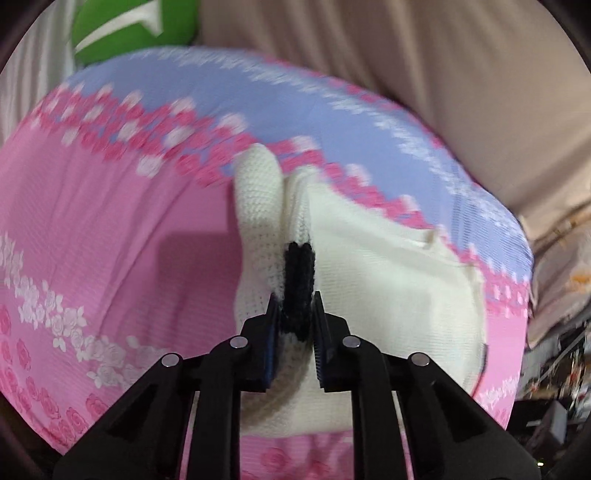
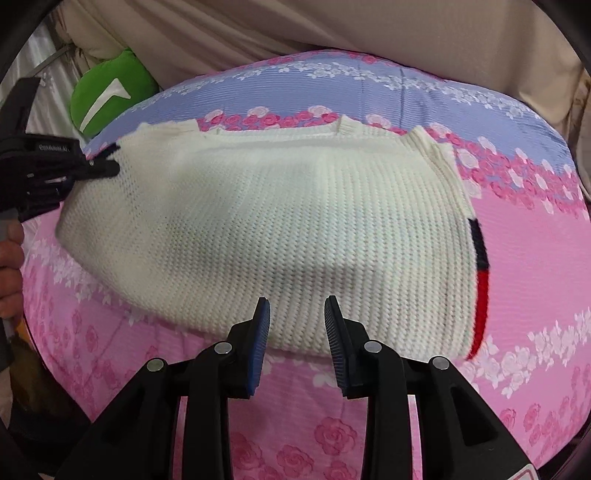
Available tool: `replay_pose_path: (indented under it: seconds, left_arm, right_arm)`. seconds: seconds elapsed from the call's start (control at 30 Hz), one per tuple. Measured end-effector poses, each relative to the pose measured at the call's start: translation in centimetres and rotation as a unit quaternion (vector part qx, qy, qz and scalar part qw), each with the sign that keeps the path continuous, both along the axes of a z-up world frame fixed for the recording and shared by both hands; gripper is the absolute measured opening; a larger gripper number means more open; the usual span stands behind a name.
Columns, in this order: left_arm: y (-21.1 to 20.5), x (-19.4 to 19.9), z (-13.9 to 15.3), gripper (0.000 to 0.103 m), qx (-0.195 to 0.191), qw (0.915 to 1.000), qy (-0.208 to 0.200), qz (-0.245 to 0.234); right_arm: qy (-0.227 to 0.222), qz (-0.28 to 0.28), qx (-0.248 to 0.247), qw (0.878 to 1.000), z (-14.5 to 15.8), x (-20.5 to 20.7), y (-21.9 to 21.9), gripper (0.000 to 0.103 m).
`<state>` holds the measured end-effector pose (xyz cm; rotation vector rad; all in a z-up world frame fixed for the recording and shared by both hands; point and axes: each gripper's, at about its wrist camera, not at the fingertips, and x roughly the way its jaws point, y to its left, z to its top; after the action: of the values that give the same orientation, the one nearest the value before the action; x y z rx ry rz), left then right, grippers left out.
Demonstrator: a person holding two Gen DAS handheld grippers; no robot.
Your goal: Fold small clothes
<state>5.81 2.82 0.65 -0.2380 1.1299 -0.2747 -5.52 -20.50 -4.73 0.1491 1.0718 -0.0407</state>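
Note:
A white knit sweater (image 2: 295,206) lies folded on a pink and blue rose-print bed sheet (image 2: 535,258), with navy and red cuff stripes (image 2: 480,266) at its right edge. In the left wrist view my left gripper (image 1: 295,306) is shut on a black-trimmed edge (image 1: 299,273) of the sweater (image 1: 388,280), which bunches up ahead of the fingers. From the right wrist view the left gripper (image 2: 99,168) sits at the sweater's far left corner. My right gripper (image 2: 297,314) stands open over the sweater's near edge, and its pads press on nothing.
A green cushion (image 2: 107,96) with a white mark leans at the bed's far left. Beige fabric (image 2: 332,29) rises behind the bed. A person's hand (image 2: 9,251) holds the left gripper at the left rim. Clutter (image 1: 554,369) shows beyond the bed's right side.

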Motion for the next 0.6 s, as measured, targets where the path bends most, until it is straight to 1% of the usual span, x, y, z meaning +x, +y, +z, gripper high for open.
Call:
replay_pose_path:
  seconds: [0.07, 0.13, 0.17, 0.23, 0.3, 0.37, 0.4, 0.47, 0.57, 0.6]
  left_arm:
    - [-3.3, -0.8, 2.1, 0.014, -0.005, 0.9992, -0.024, -0.033]
    - [-7.1, -1.5, 3.8, 0.014, -0.016, 0.9969, -0.037, -0.068]
    - [-8.2, -2.0, 4.2, 0.014, -0.019, 0.9958, -0.04, -0.081]
    - [-12.0, -2.9, 4.9, 0.013, -0.019, 0.9917, -0.047, -0.118]
    - [-15.6, -4.1, 4.7, 0.013, -0.016, 0.987, -0.046, -0.153]
    - [-19.6, -5.1, 3.6, 0.013, -0.003, 0.9814, -0.044, -0.187]
    - [-21.7, -5.8, 2.6, 0.013, 0.014, 0.978, -0.043, -0.204]
    - [-24.5, -6.5, 0.5, 0.013, 0.042, 0.9726, -0.034, -0.226]
    - [-27.7, -7.6, -2.9, 0.014, 0.093, 0.9646, -0.015, -0.246]
    - [-27.8, -7.8, -3.5, 0.014, 0.104, 0.9637, -0.014, -0.246]
  right_arm:
    - [0.003, -0.013, 0.006, 1.0, -0.1, -1.4, -1.6, 0.03]
    - [0.004, -0.028, 0.013, 1.0, -0.1, -2.8, -2.9, 0.03]
    - [0.005, -0.035, 0.016, 0.999, -0.1, -3.3, -3.5, 0.03]
    - [0.004, -0.052, 0.022, 0.998, -0.1, -4.6, -5.0, 0.03]
    - [0.003, -0.067, 0.026, 0.997, -0.1, -5.8, -6.4, 0.03]
    - [0.002, -0.084, 0.028, 0.996, -0.2, -7.0, -7.8, 0.03]
    - [0.002, -0.091, 0.03, 0.995, -0.2, -7.4, -8.5, 0.03]
    - [0.001, -0.108, 0.032, 0.994, -0.2, -8.4, -10.0, 0.03]
    - [0.001, -0.125, 0.032, 0.992, -0.3, -9.7, -11.6, 0.03]
    - [0.001, -0.128, 0.033, 0.991, -0.3, -10.0, -12.1, 0.03]
